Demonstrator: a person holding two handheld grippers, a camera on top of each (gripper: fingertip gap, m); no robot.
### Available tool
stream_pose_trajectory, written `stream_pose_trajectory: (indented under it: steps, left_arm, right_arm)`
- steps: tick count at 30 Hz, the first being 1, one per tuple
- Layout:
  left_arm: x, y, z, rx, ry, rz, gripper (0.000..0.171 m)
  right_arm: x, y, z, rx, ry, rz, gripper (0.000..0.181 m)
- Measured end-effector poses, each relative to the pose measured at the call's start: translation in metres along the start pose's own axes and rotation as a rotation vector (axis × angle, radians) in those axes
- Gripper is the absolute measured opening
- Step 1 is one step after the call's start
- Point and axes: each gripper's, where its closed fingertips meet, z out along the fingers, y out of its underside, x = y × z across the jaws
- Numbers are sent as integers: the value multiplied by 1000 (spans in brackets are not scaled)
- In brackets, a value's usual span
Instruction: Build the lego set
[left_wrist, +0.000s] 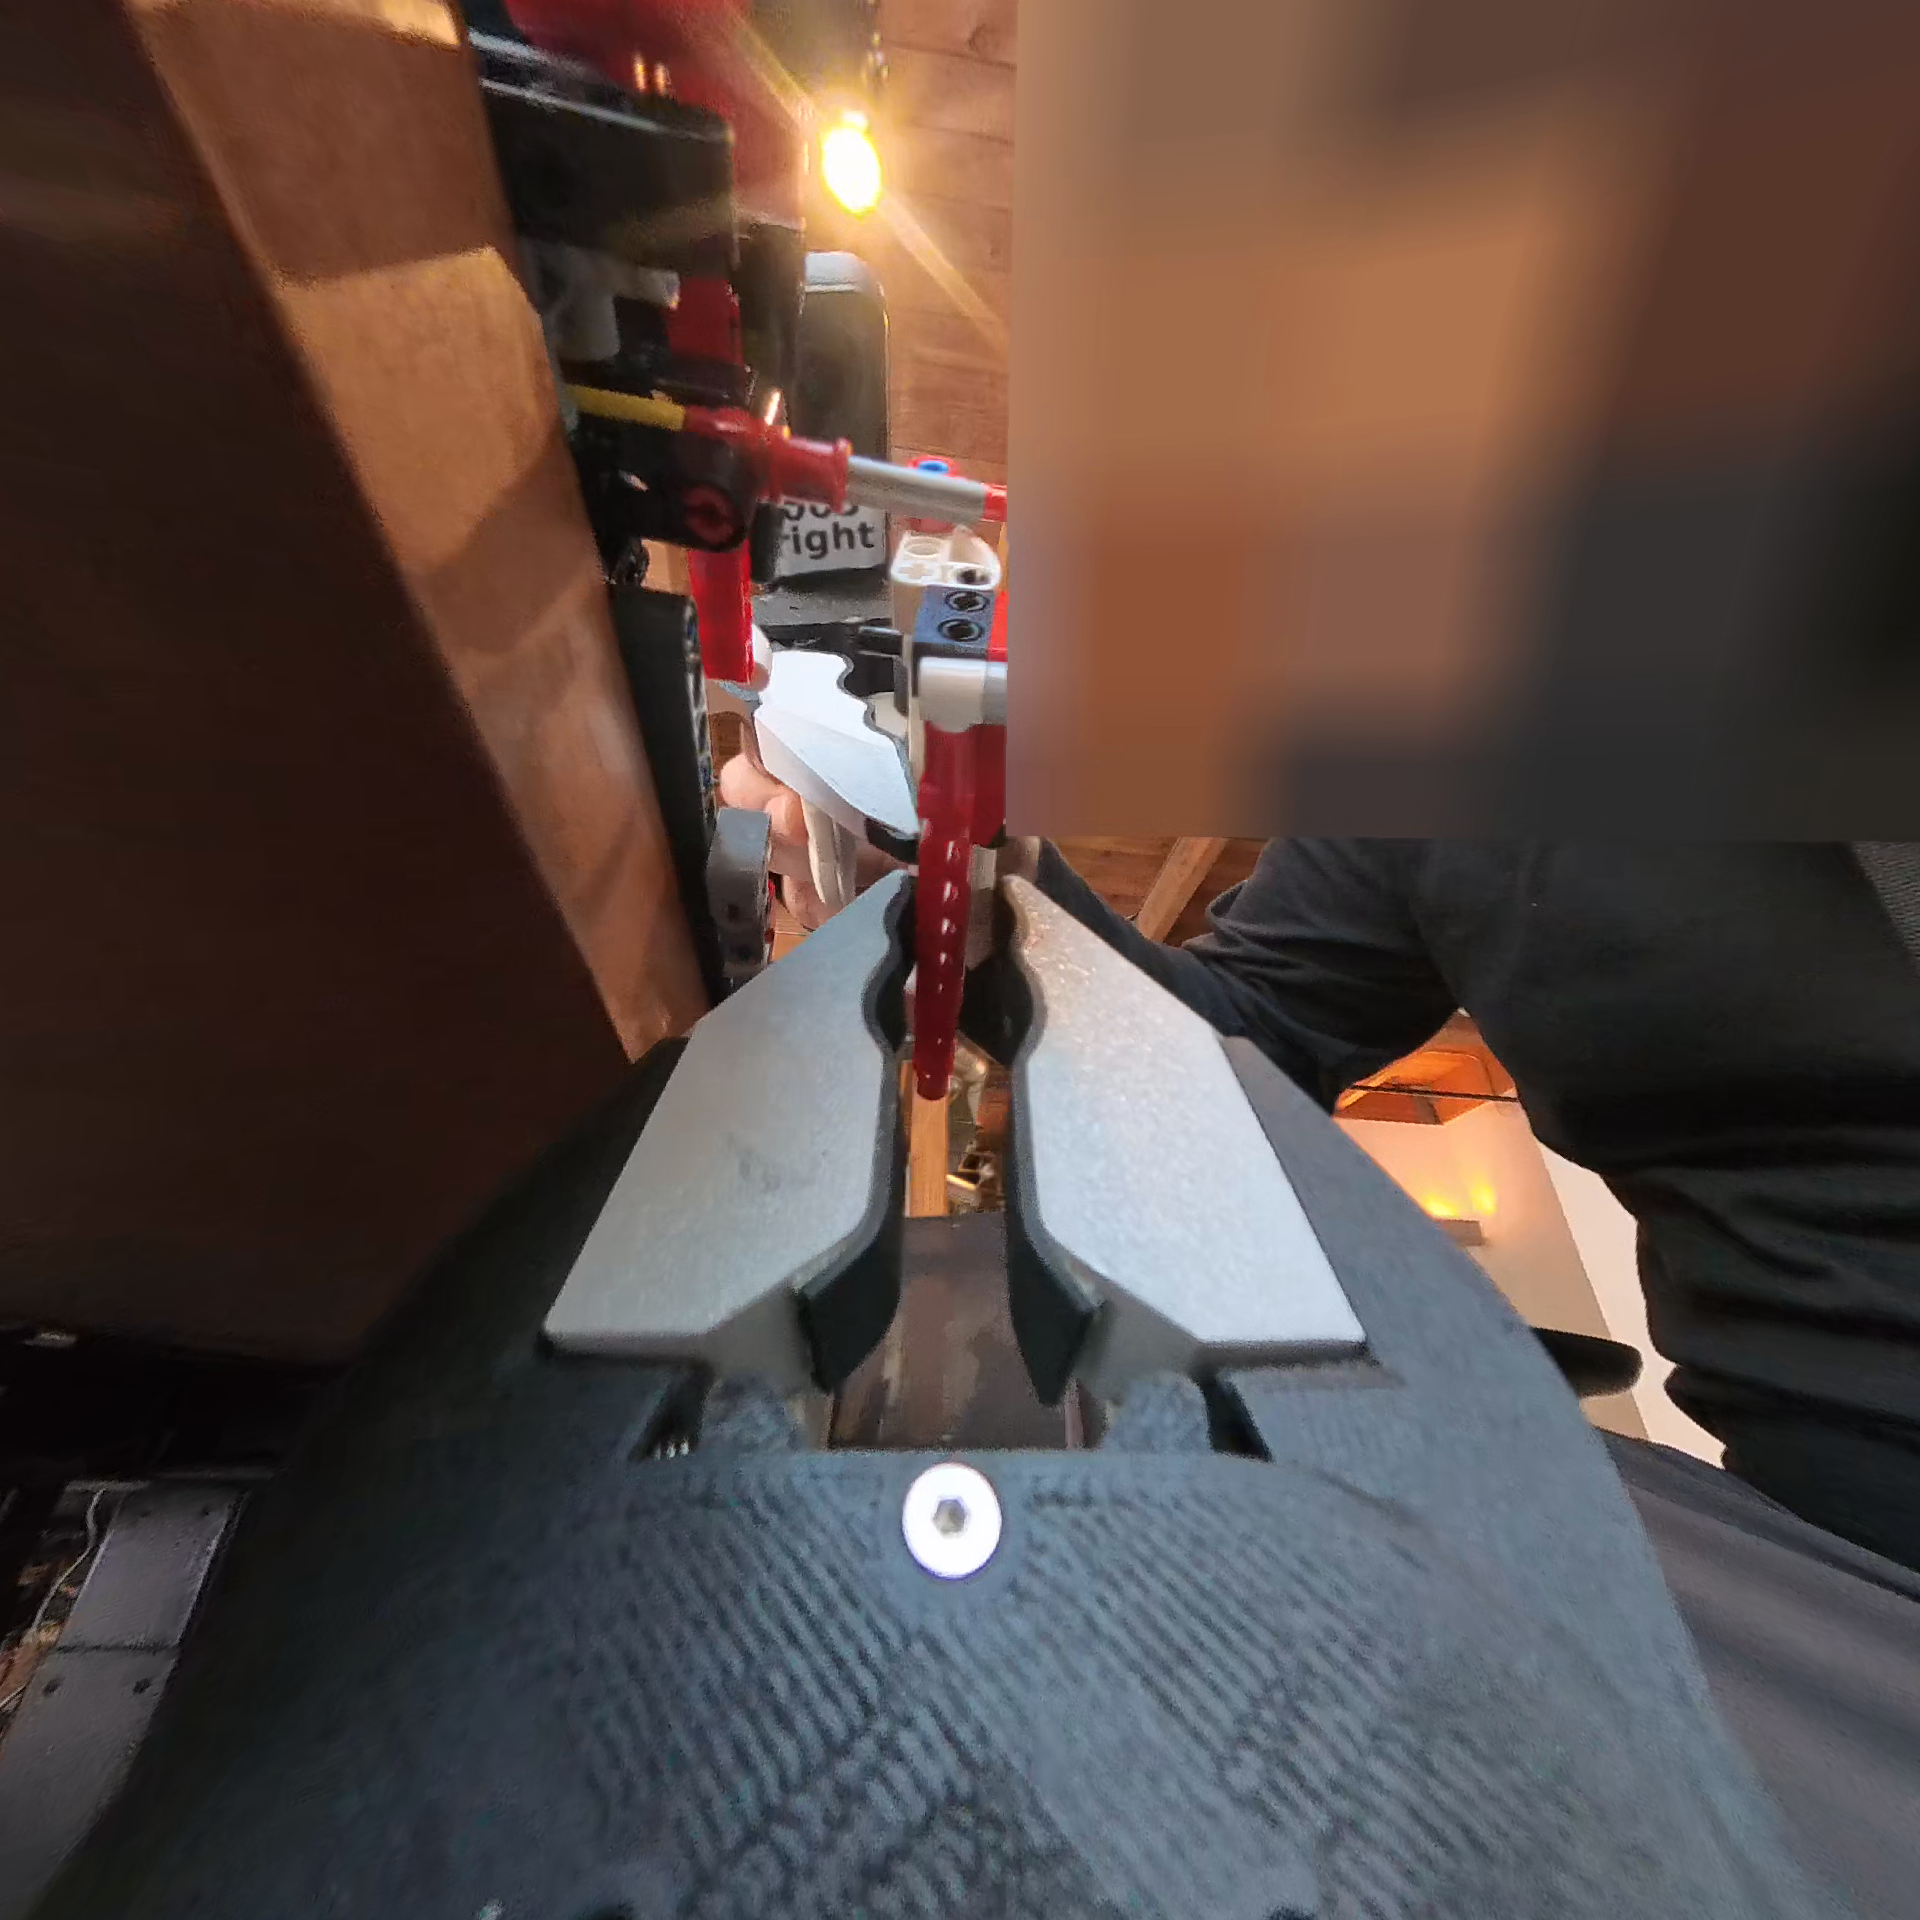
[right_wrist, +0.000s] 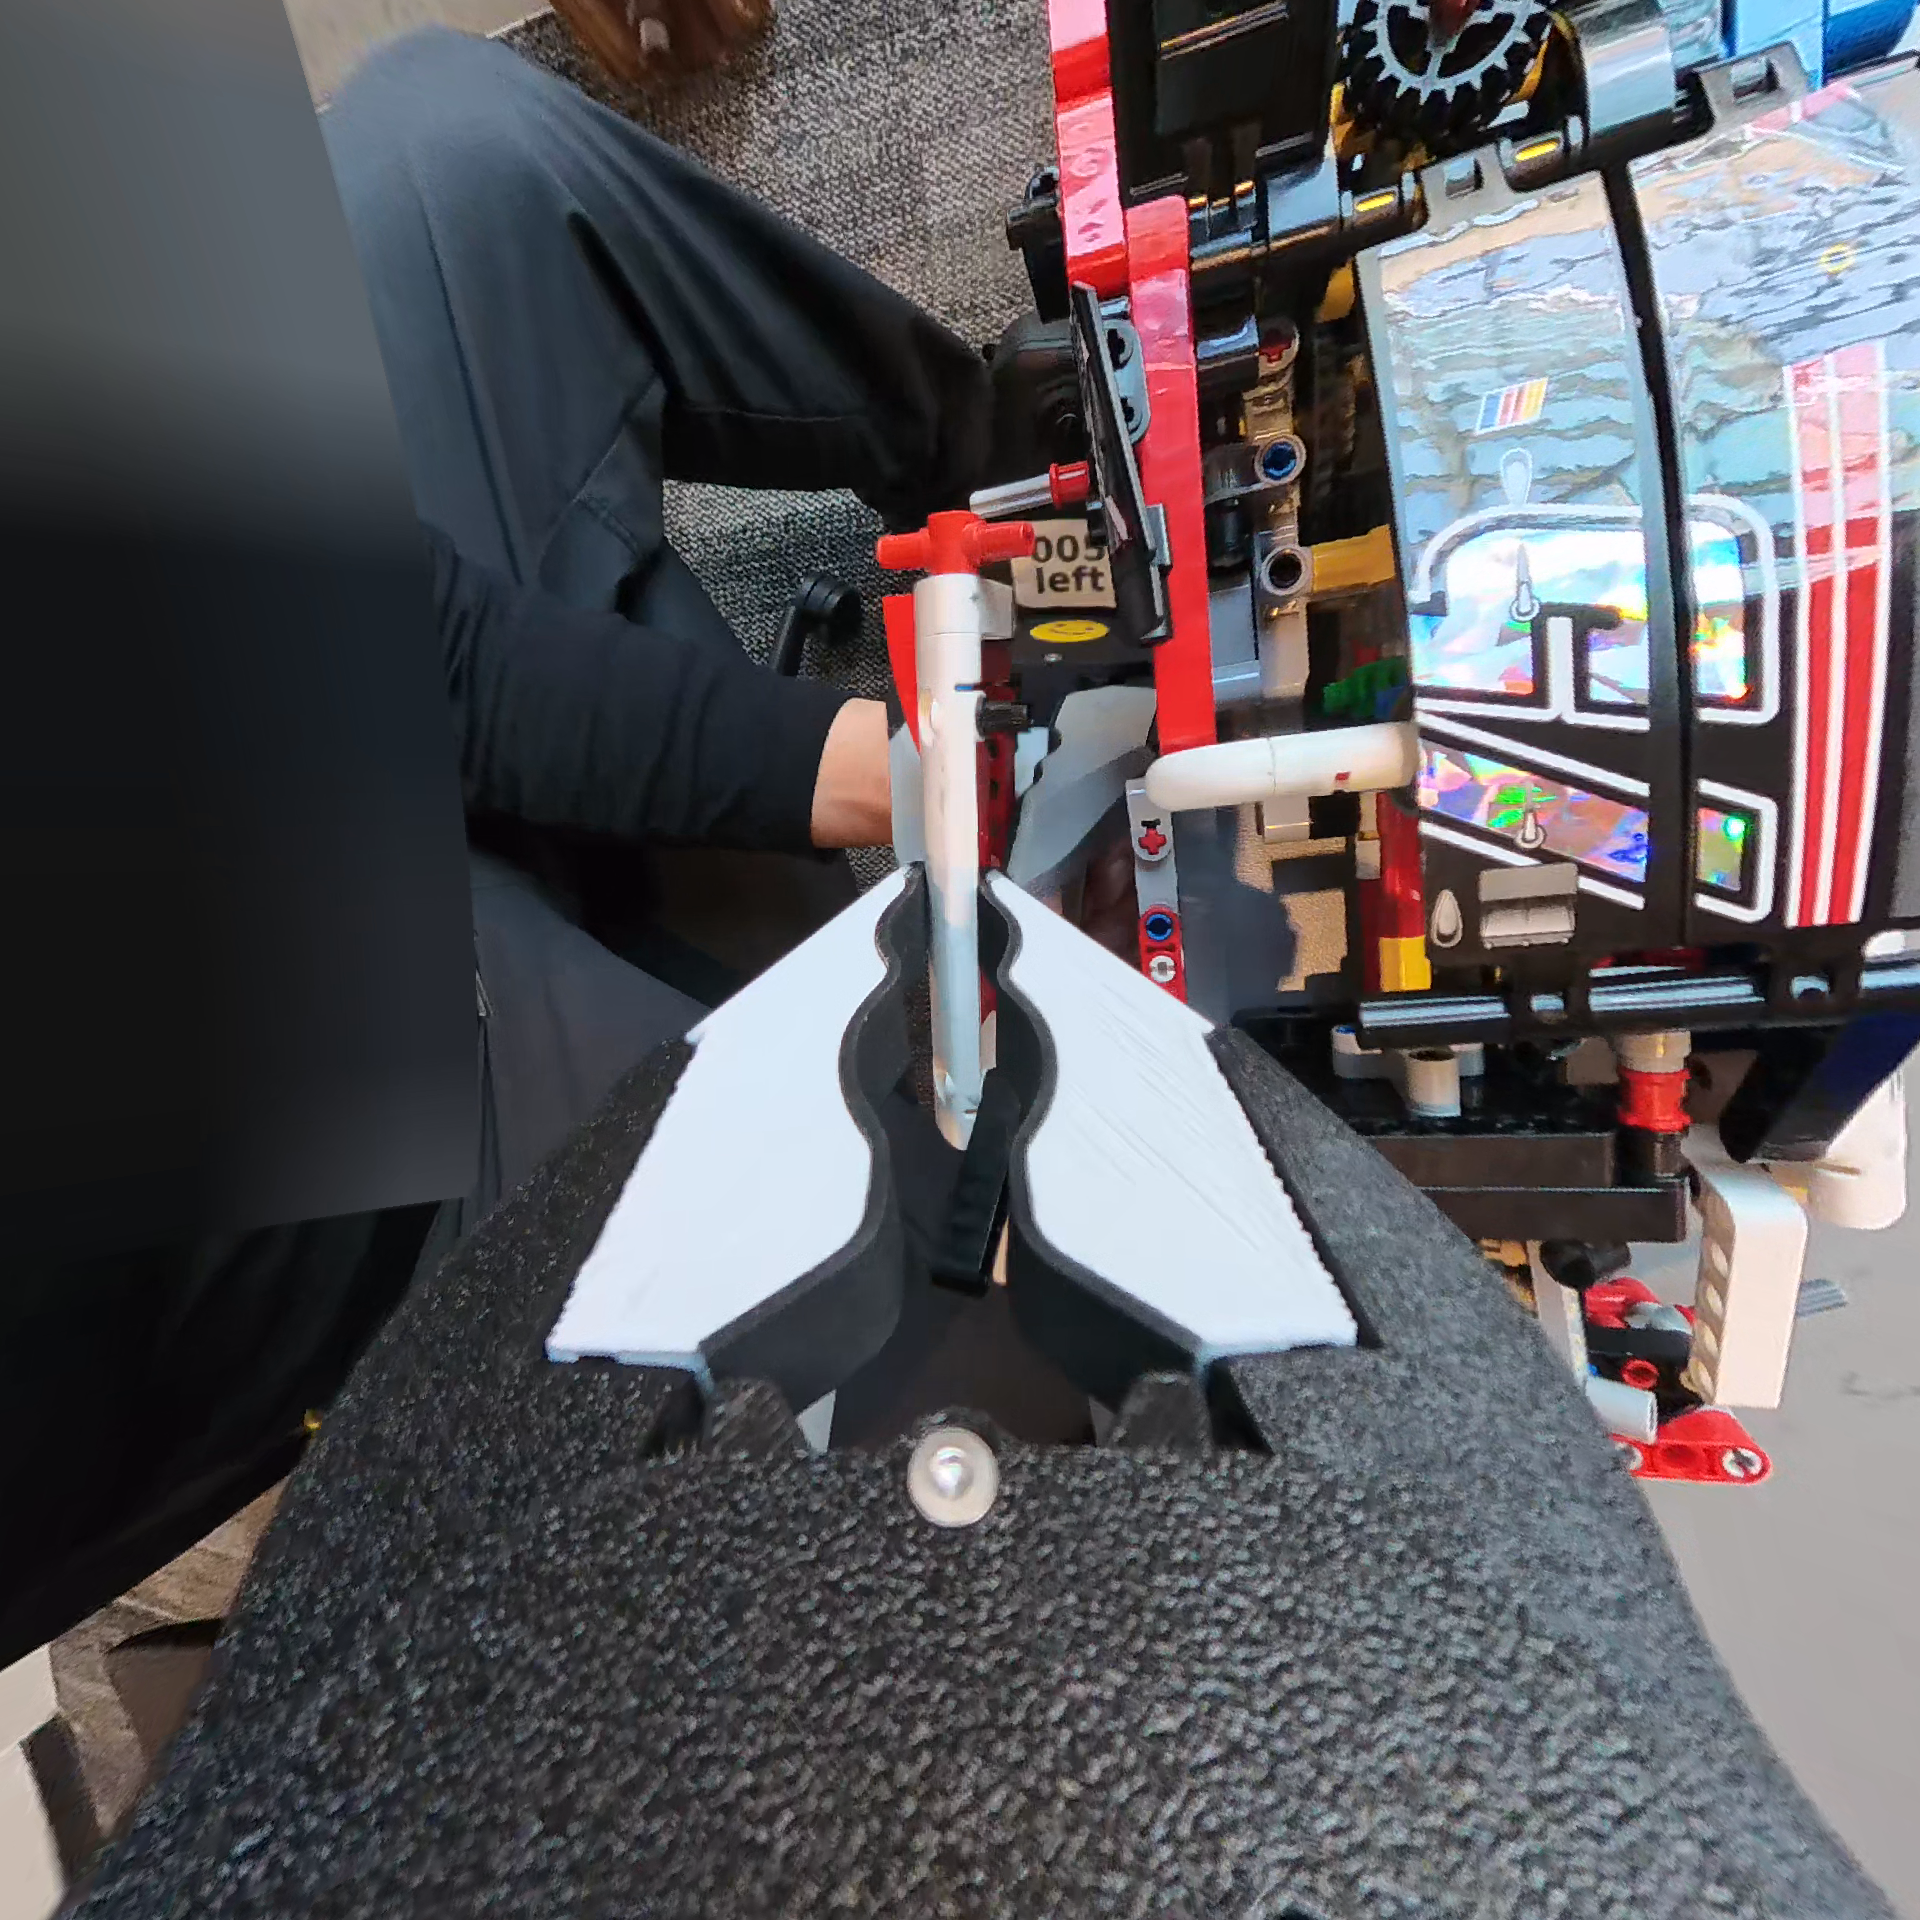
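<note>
In the left wrist view my left gripper (left_wrist: 951, 894) is shut on a red holed beam (left_wrist: 940, 966) of a small sub-assembly with white and black parts (left_wrist: 951, 623) above it. In the right wrist view my right gripper (right_wrist: 954, 883) is shut on a long white piece (right_wrist: 951, 831) of the same sub-assembly, which has a red cross connector (right_wrist: 951, 540) on top. A black beam (right_wrist: 977, 1205) lies between its fingers. Each gripper shows in the other's view, my right gripper (left_wrist: 831, 758) and my left gripper (right_wrist: 1081, 790), meeting at the sub-assembly. The large black, red and white lego car (right_wrist: 1558, 623) stands close on the right.
A brown wooden surface (left_wrist: 312, 623) fills the left of the left wrist view, with the car's dark chassis (left_wrist: 644, 312) beside it. A person's black sleeve (right_wrist: 644, 727) and hand reach in behind the sub-assembly. Grey carpet (right_wrist: 883, 156) lies beyond. A lamp (left_wrist: 850, 161) glares above. Only a small space, under 4 cm, lies between the two pairs of fingers.
</note>
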Motion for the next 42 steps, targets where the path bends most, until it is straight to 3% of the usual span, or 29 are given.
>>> stream_pose_trajectory:
  steps: [5, 9, 13, 15, 17, 28, 35, 42]
  left_arm:
    - [-1, 1, -2, 7, -5, -15, 18]
    - [-2, 0, -5, 12, -8, 17, 6]
    - [-6, -3, -5, 33, -27, -15, 5]
    - [-7, -3, -5, 51, -43, -18, 5]
    - [-10, 1, -6, 43, -51, -36, 5]
    - [-6, -3, -4, 26, -33, -37, 5]
    - [-9, 1, -10, 53, -58, -27, 5]
    - [-11, -4, -5, 84, -70, -36, 5]
  right_arm:
    - [3, 4, 0, -30, -9, 35, 6]
    - [0, 5, 1, -52, -49, 79, 6]
    - [8, -1, -1, -44, 13, 70, 9]
    - [14, -1, -3, -59, 87, 36, 18]
    - [16, 3, -2, -83, 128, 8, 11]
    - [11, 6, -2, -87, 112, 2, 10]
    - [24, -8, -18, -43, 301, -122, 25]
    - [28, -28, -27, -22, 495, -300, 19]
